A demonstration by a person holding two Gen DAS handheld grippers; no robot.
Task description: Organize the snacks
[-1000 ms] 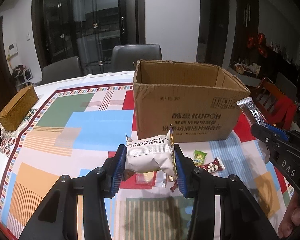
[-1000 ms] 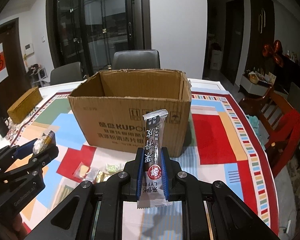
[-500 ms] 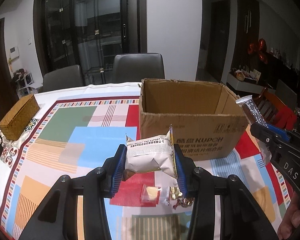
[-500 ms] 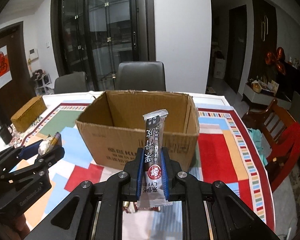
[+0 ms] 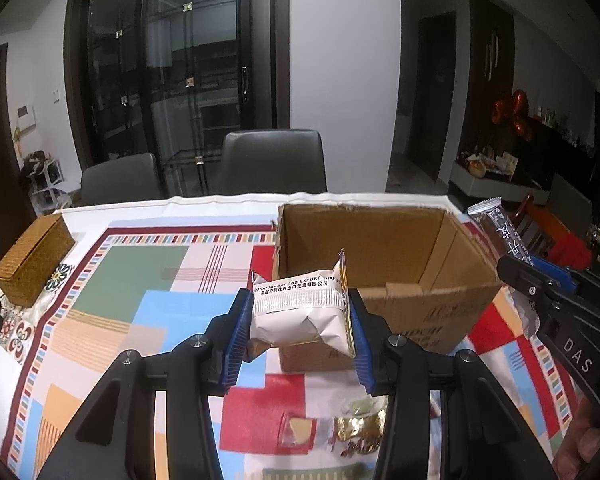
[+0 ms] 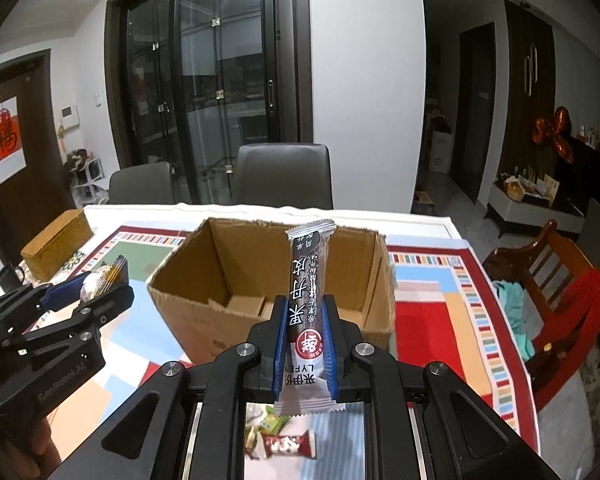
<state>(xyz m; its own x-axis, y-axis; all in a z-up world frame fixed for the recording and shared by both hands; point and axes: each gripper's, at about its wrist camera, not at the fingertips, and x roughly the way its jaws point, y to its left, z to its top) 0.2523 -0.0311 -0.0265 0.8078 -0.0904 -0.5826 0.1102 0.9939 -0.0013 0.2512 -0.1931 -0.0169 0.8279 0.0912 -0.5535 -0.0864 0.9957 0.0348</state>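
My left gripper (image 5: 298, 316) is shut on a white snack pack (image 5: 300, 312) and holds it in the air just before the near left corner of the open cardboard box (image 5: 432, 312). My right gripper (image 6: 304, 328) is shut on a long dark snack bar (image 6: 307, 280), upright, above the box's near wall (image 6: 188, 320). The left gripper shows at the left of the right wrist view (image 6: 100, 284); the right gripper shows at the right of the left wrist view (image 5: 540, 280). Several small wrapped snacks (image 5: 356, 428) lie on the tablecloth below; they also show in the right wrist view (image 6: 284, 444).
The box stands on a colourful patterned tablecloth (image 5: 132, 280). A woven box (image 5: 32, 264) sits at the table's far left. Grey chairs (image 5: 274, 164) stand behind the table. A wooden chair with red cloth (image 6: 568, 292) stands to the right.
Both grippers have risen with their snacks and moved toward the box; the box's inside now shows from above. Both grips are unchanged.
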